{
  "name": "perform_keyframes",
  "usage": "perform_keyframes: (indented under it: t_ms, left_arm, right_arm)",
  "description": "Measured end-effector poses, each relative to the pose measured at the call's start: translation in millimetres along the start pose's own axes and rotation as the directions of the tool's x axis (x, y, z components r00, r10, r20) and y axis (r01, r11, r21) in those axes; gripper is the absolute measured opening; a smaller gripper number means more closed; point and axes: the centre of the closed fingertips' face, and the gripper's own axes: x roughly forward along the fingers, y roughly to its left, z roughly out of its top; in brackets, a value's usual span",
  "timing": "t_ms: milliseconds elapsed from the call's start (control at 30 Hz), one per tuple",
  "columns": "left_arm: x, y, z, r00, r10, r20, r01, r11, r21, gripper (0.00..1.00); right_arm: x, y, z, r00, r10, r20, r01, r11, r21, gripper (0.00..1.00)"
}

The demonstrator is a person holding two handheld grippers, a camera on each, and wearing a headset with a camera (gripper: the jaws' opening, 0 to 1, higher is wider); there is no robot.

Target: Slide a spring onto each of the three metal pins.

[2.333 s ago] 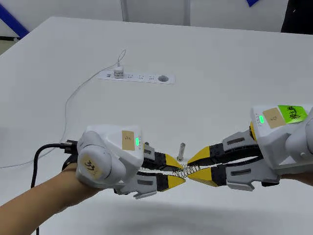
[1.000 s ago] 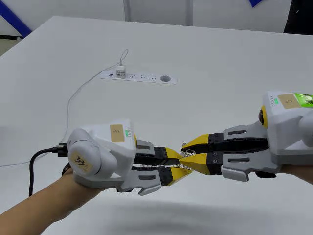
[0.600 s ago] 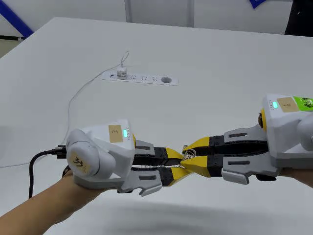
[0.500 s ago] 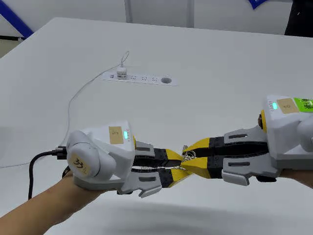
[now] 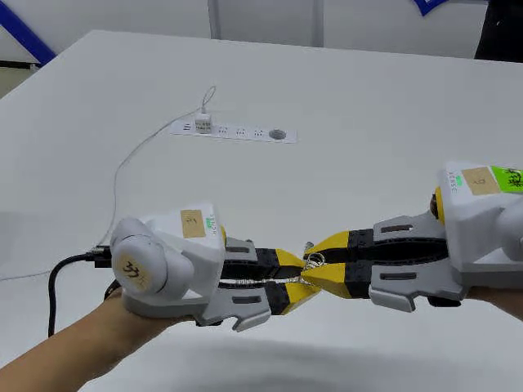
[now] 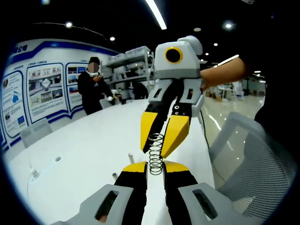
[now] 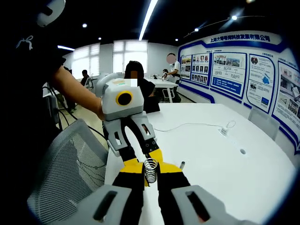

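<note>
1. One black cable (image 5: 61, 269), smooth and round, trails from the back of the left gripper near the table's (image 5: 368, 122) near-left corner.
2. There are two grippers, each with a white moulded shell, grey and black arms, and yellow wedge-shaped tips. The left gripper (image 5: 301, 278) is over the near edge, and its jaws are clenched on one end of the spring.
3. One flat white power strip (image 5: 237, 131) lies toward the far edge. One white plug (image 5: 202, 123) sits in its left end, and a thin white cord (image 5: 131, 159) curves off toward the left edge.
4. One spring (image 6: 156, 154), a thin bright wire coil, is held above the table between the two sets of tips, which nearly touch.
5. Two metal pins (image 6: 131, 157), short grey upright cylinders, stand on the table just beside the grippers. They are too small for more detail.
6. The right gripper (image 5: 310, 265) faces the left one tip to tip, and its jaws are pinched on the spring's other end.
</note>
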Motion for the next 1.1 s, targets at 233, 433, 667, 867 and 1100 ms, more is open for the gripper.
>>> perform_keyframes:
  t_ms: [233, 433, 667, 867, 1100]
  left_arm:
    - [-3.2, 10.3, -3.7, 0.9992, 0.037, -0.012, -0.037, 0.999, -0.026, 0.32]
    - [-8.3, 20.4, -4.4, 0.9972, 0.075, 0.000, -0.074, 0.996, -0.054, 0.50]
    - [-15.7, 31.1, -7.1, 0.9948, 0.102, -0.004, -0.102, 0.991, -0.084, 0.63]
    - [-23.1, 38.7, -1.7, 0.9892, 0.144, 0.030, -0.139, 0.982, -0.130, 0.78]
    - [-28.6, 50.2, -6.8, 0.9825, 0.186, 0.004, -0.184, 0.973, -0.140, 0.90]
  right_arm:
    - [-3.1, -5.9, 3.7, 0.9997, -0.021, 0.011, 0.021, 1.000, 0.001, 0.10]
    - [-5.5, -11.9, 0.8, 0.9987, -0.050, 0.005, 0.050, 0.999, 0.008, 0.10]
    - [-9.6, -24.4, -5.1, 0.9965, -0.083, -0.011, 0.083, 0.996, 0.017, 0.11]
    - [-14.6, -37.3, -11.8, 0.9917, -0.125, -0.027, 0.126, 0.992, 0.024, 0.11]
    - [-22.0, -56.2, -25.6, 0.9801, -0.185, -0.071, 0.188, 0.982, 0.033, 0.11]
